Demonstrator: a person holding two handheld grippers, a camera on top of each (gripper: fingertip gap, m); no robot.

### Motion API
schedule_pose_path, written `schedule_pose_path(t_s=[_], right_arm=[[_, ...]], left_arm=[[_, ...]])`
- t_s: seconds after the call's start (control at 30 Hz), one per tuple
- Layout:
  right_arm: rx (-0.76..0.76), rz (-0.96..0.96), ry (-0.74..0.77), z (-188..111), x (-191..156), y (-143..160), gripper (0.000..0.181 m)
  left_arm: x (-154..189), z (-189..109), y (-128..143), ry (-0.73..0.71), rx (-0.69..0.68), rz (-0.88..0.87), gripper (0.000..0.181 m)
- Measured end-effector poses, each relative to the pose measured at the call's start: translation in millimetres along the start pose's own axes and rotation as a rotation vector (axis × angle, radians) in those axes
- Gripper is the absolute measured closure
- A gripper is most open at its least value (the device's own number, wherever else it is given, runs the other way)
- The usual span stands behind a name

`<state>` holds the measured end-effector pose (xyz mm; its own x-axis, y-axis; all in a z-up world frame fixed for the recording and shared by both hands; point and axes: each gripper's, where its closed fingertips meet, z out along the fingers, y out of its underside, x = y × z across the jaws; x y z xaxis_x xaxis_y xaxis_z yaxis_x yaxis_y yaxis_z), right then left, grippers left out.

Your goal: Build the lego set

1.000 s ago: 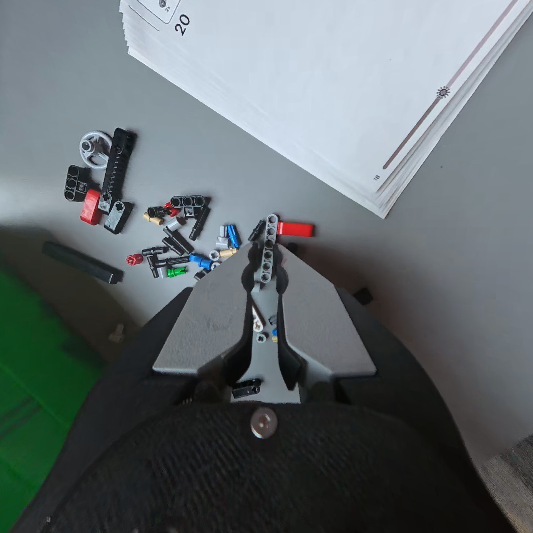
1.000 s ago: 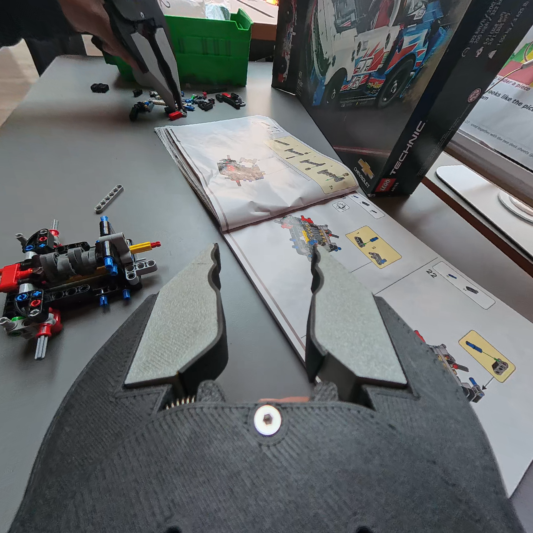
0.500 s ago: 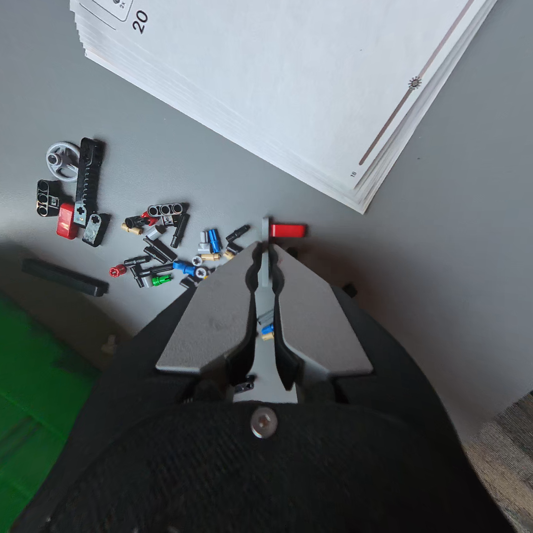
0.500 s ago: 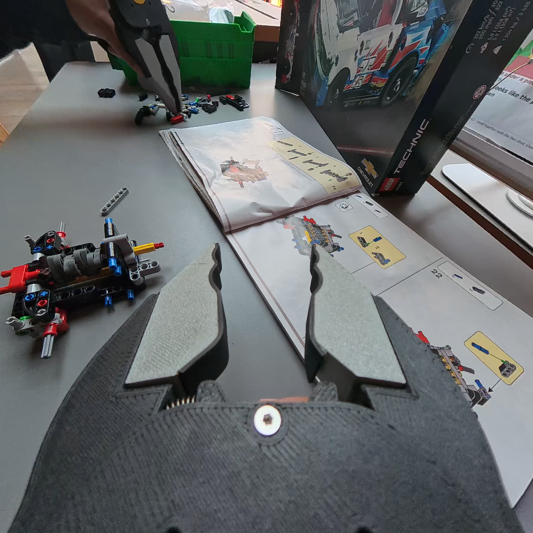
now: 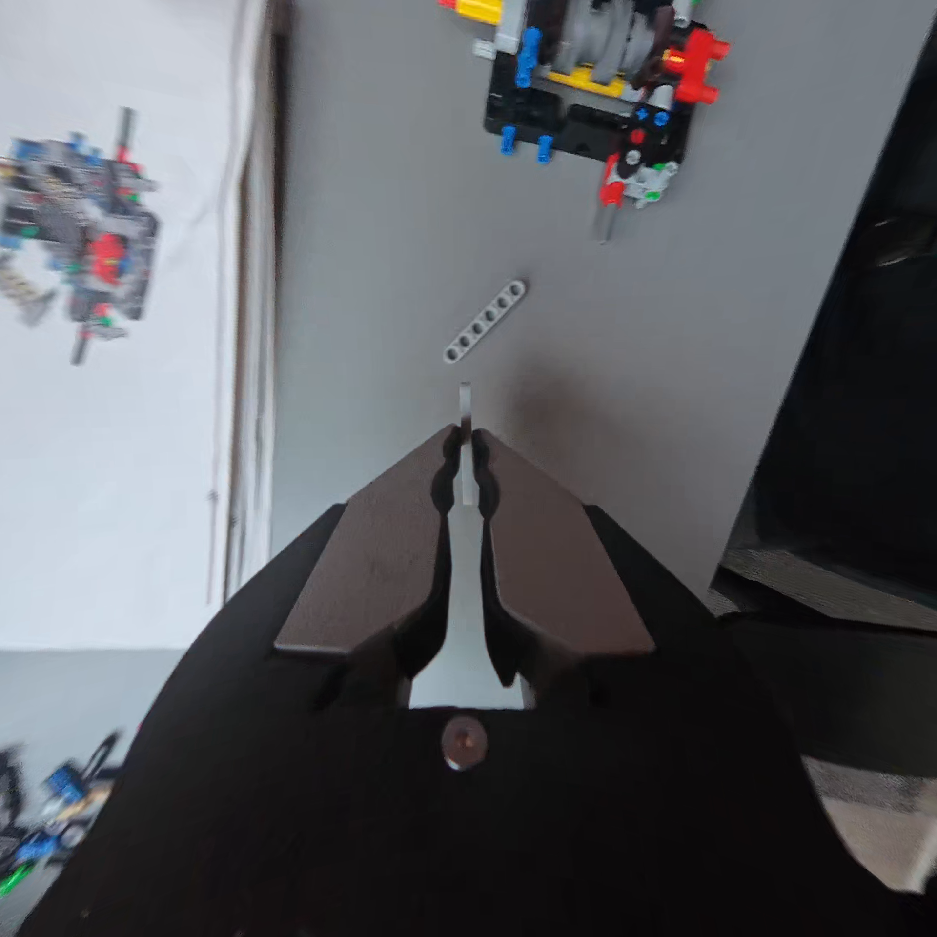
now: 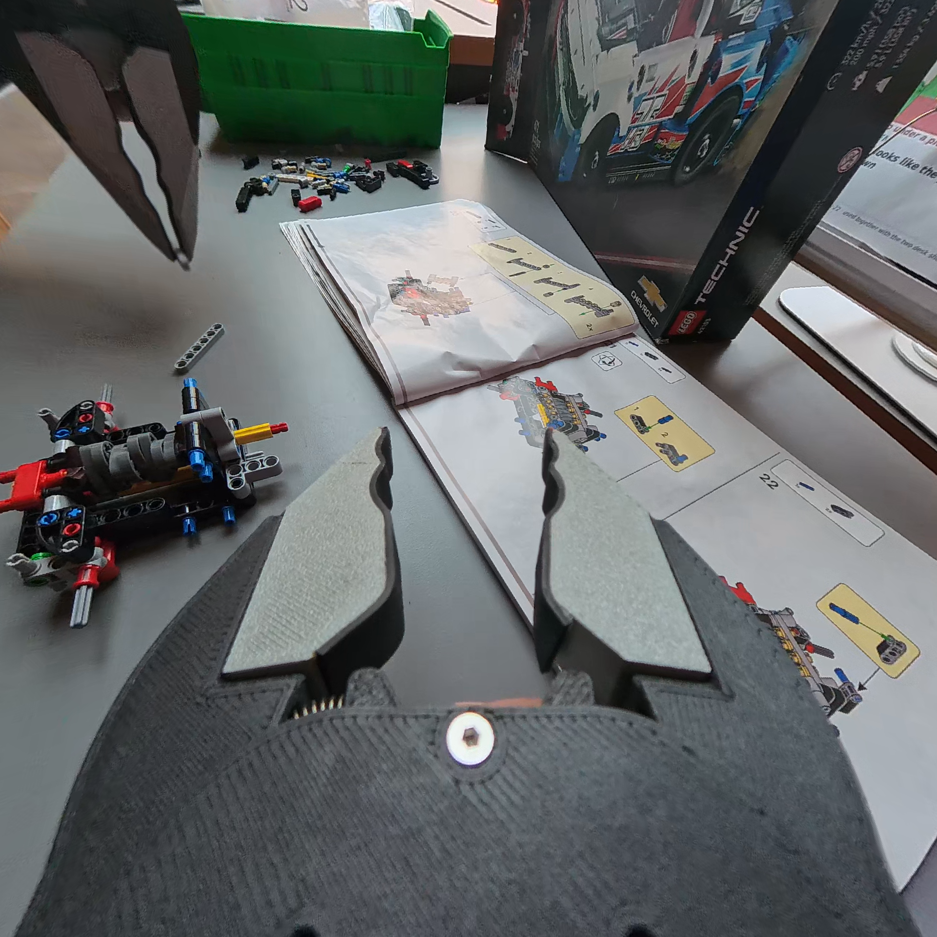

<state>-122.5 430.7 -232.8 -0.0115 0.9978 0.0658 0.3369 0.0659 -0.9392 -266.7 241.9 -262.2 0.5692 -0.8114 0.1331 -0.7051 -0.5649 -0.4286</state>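
While above the desk [image 5: 385, 253]:
Left gripper [image 5: 465, 435]: fingers pinch a grey beam [image 5: 465, 405].
Right gripper [image 6: 466, 446]: fingers wide, near manual [image 6: 456, 304].

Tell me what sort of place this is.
Probably an office or lab desk set up for toy-kit assembly: a grey table with an open instruction booklet, the set's box standing upright, and a green parts bin behind loose pieces.
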Motion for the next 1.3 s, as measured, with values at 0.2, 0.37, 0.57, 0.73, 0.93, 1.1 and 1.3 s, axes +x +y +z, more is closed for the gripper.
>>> schedule_pose_path(t_s=[0.2, 0.37, 0.57, 0.73, 0.93, 1.1, 1.3], right_arm=[[-0.014, -0.014, 0.001, 0, -2, 2, 0.127], [-0.023, -0.021, -0.002, 0, -4, 4, 0.127], [-0.021, -0.025, -0.004, -1, -4, 3, 0.127], [-0.018, -0.017, 0.001, -1, -3, 3, 0.122], [-0.01, -0.001, 0.014, -2, 0, 2, 0.122], [-0.036, 0.006, 0.001, 1, 0, 5, 0.122], [-0.031, 0.004, 0.01, 0, 0, 5, 0.123]], left_arm=[[9, 32, -7, 0.172, -0.039, -0.095, 0.157], [-1, 22, -12, 0.11, -0.022, -0.081, 0.15], [-36, -27, -25, -0.097, 0.165, -0.08, 0.144], [-81, -63, -52, -0.275, 0.512, -0.145, 0.13], [-19, -24, -5, -0.048, 0.308, -0.082, 0.152], [13, 6, 21, -0.043, 0.204, -0.046, 0.154], [8, 19, 25, -0.061, 0.183, -0.019, 0.164]])
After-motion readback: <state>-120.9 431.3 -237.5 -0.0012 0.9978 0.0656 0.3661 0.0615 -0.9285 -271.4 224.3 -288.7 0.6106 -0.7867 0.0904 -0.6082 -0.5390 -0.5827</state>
